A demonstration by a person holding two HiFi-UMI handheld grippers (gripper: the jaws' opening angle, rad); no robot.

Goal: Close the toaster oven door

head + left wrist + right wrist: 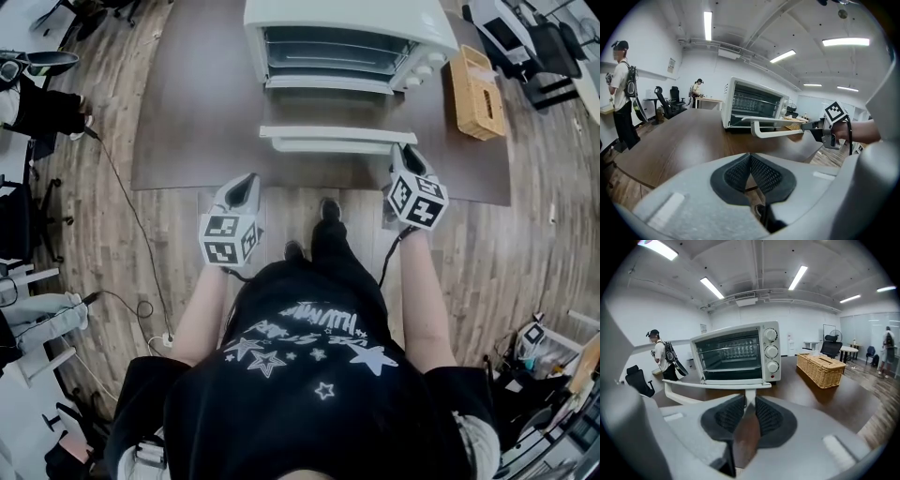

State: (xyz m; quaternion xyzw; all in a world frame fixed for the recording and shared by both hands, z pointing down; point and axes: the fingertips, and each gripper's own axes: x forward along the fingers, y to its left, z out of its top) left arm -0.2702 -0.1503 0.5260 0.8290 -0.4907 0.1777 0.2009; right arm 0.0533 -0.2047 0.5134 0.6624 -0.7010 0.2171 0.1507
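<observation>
A white toaster oven [347, 42] stands at the far middle of the dark table [187, 112], with its door [328, 134] folded down flat toward me. The door handle [328, 146] runs along the door's near edge. My right gripper [405, 150] is at the handle's right end. In the right gripper view the handle's white post [750, 392] sits between the pads of the right gripper [750, 398], which press on it. My left gripper [248, 178] hangs short of the table's near edge, left of the door. The left gripper's [750, 157] pads meet with nothing between them.
A wicker basket [475, 91] sits on the table to the right of the oven. The table's near edge lies just under both grippers. Office chairs and desks ring the room, and a person [621, 93] stands far off to the left.
</observation>
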